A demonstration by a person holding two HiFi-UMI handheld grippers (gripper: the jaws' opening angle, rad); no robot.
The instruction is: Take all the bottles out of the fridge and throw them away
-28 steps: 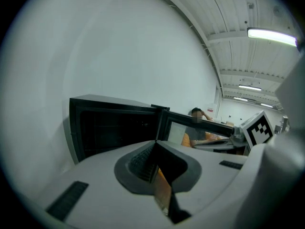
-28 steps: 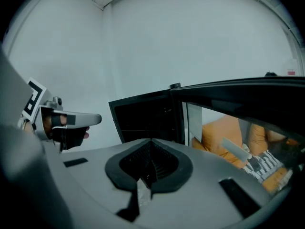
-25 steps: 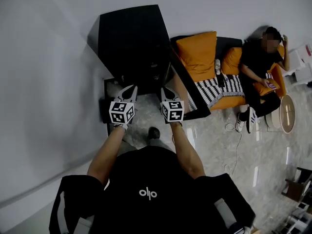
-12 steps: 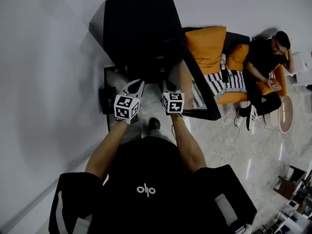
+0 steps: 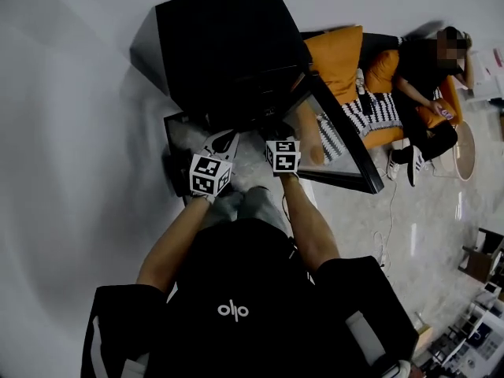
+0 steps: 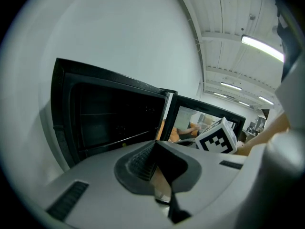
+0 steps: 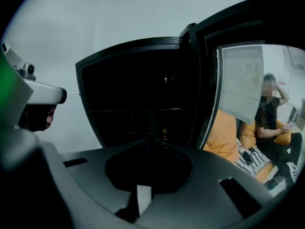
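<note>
Facing open black fridge [image 5: 224, 50]: L gripper [image 5: 224, 139] & R gripper [image 5: 276, 135] both clamped together, nothing held.

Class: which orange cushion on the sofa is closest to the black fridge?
The large cushion at the end of the sofa, right beside the fridge. The other orange cushion lies farther along, next to the seated person.

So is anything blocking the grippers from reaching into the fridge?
Nothing visible is in the way. The fridge door stands open, off to the right. The left gripper and right gripper, both shut and empty, face the open fridge. Its inside is too dark to make out any bottles.
</note>
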